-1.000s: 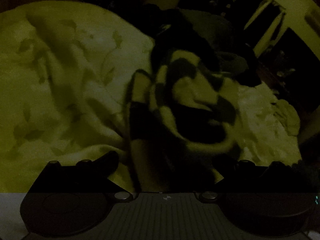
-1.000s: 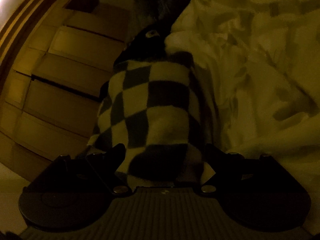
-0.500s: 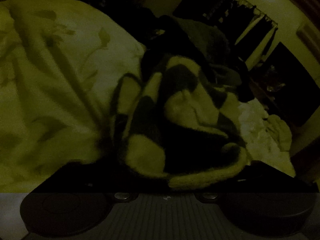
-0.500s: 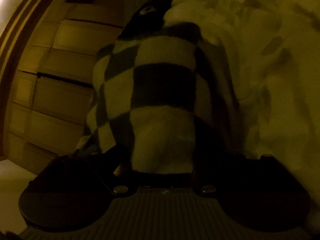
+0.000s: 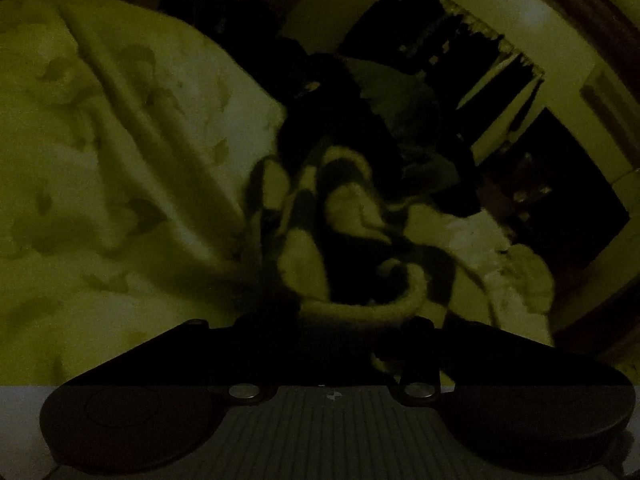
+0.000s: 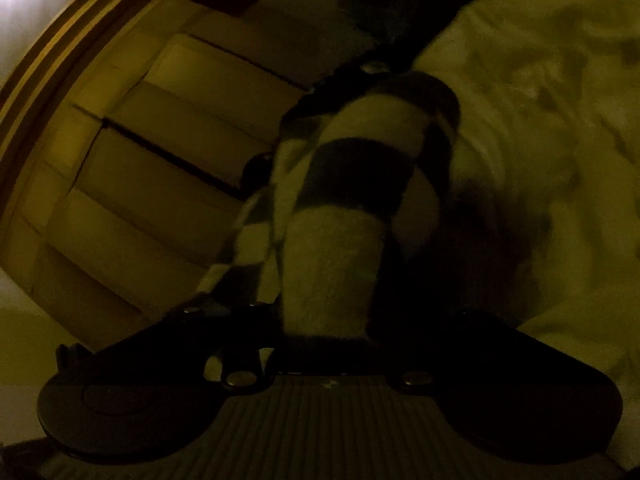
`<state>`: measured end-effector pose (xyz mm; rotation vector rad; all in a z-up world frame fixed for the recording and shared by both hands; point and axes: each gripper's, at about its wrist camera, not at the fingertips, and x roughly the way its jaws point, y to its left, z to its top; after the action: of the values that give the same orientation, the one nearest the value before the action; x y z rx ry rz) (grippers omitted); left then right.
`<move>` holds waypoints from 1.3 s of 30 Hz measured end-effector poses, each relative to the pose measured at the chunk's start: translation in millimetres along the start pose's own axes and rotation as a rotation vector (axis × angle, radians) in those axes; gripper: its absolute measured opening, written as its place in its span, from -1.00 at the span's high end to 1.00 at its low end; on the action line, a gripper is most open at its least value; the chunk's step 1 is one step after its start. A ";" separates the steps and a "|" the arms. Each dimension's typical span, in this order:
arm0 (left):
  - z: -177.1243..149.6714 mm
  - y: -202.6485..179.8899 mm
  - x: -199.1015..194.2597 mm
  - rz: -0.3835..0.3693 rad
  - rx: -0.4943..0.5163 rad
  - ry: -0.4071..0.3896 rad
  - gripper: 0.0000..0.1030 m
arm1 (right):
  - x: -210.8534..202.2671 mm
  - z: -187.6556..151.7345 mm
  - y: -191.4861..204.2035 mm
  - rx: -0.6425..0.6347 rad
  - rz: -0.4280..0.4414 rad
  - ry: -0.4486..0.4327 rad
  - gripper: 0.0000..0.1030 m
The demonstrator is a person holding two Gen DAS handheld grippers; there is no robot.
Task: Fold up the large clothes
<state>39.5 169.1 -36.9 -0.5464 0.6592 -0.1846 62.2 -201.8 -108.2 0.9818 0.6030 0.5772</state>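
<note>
A fleece garment in dark and pale checks [image 5: 352, 220] lies crumpled on a bed, dim in both views. My left gripper [image 5: 340, 322] sits at its near edge. Its jaws are closing with the pale rolled hem [image 5: 372, 312] lying between them, and the pads stand apart from the cloth. In the right wrist view the same garment [image 6: 360, 132] rises in a narrow bunched column from my right gripper [image 6: 324, 320]. The right jaws are closing, and both dark fingers squeeze the pale cloth at its lower end.
A pale duvet with a leaf print [image 5: 120, 160] covers the bed, seen also as the duvet [image 6: 540, 120] on the right. Dark clothes [image 5: 360, 92] are heaped behind the garment. Wooden drawer fronts [image 6: 160, 160] stand to the left; hanging clothes [image 5: 460, 60] line the far wall.
Both grippers have narrowed around the checked garment. The right one has bunched the cloth into a tighter column and lifted it. The left view has shifted and the hem now lies between its fingers.
</note>
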 end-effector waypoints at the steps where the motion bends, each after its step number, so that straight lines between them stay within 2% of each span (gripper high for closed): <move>1: 0.2 -4.3 -5.4 -0.020 0.001 0.005 -0.64 | -6.2 0.8 5.2 0.005 -0.003 0.002 0.23; 3: -1.8 -14.0 -13.2 -0.070 -0.010 0.017 -0.64 | -19.3 1.2 14.4 0.005 -0.003 -0.001 0.23; 8: -9.8 -65.3 -9.8 -0.128 0.085 0.039 -0.64 | -62.7 15.9 46.4 -0.095 -0.061 -0.039 0.24; 12: -7.3 -130.2 11.2 -0.262 0.131 0.062 -0.62 | -123.0 53.3 66.6 -0.162 -0.120 -0.133 0.24; 15: -13.8 -196.4 28.9 -0.383 0.196 0.085 -0.61 | -193.3 88.5 79.6 -0.199 -0.161 -0.237 0.24; 18: -31.5 -255.6 64.6 -0.501 0.188 0.170 -0.60 | -262.4 112.2 88.2 -0.240 -0.227 -0.335 0.23; 21: -67.2 -303.5 112.0 -0.565 0.170 0.310 -0.61 | -324.0 128.4 78.7 -0.230 -0.347 -0.424 0.21; 23: -102.7 -327.9 145.2 -0.553 0.220 0.377 -0.63 | -354.7 133.7 57.9 -0.186 -0.425 -0.459 0.18; 24: -123.5 -334.4 162.1 -0.519 0.236 0.426 -0.66 | -365.9 134.0 41.8 -0.159 -0.459 -0.470 0.15; 25: -141.6 -334.6 179.1 -0.473 0.222 0.473 -0.71 | -373.1 134.0 17.5 -0.107 -0.492 -0.463 0.14; 26: -156.3 -330.2 194.5 -0.445 0.189 0.498 -0.90 | -376.4 131.4 -10.6 -0.038 -0.521 -0.457 0.14; 27: -168.9 -319.8 207.1 -0.455 0.128 0.513 -0.95 | -380.4 124.0 -41.7 0.017 -0.531 -0.454 0.12; 29: -180.9 -299.1 219.9 -0.509 0.026 0.526 -0.96 | -390.0 107.7 -85.9 0.088 -0.413 -0.492 0.14; 31: -181.3 -292.9 219.4 -0.538 0.031 0.511 -0.96 | -402.6 99.1 -112.4 0.195 -0.273 -0.529 0.14; 32: -179.9 -296.1 218.1 -0.529 0.058 0.498 -0.97 | -403.3 100.5 -114.1 0.191 -0.257 -0.519 0.14; 36: -181.6 -311.9 205.2 -0.471 0.155 0.449 -1.00 | -399.2 104.1 -100.8 0.099 -0.319 -0.499 0.11; 39: -181.8 -317.2 191.3 -0.446 0.231 0.415 -1.00 | -398.6 100.6 -97.6 0.096 -0.314 -0.511 0.10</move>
<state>77.3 -238.6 -87.7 -0.4271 0.8972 -0.7997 -128.9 -576.8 -70.9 1.0491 0.3171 0.0099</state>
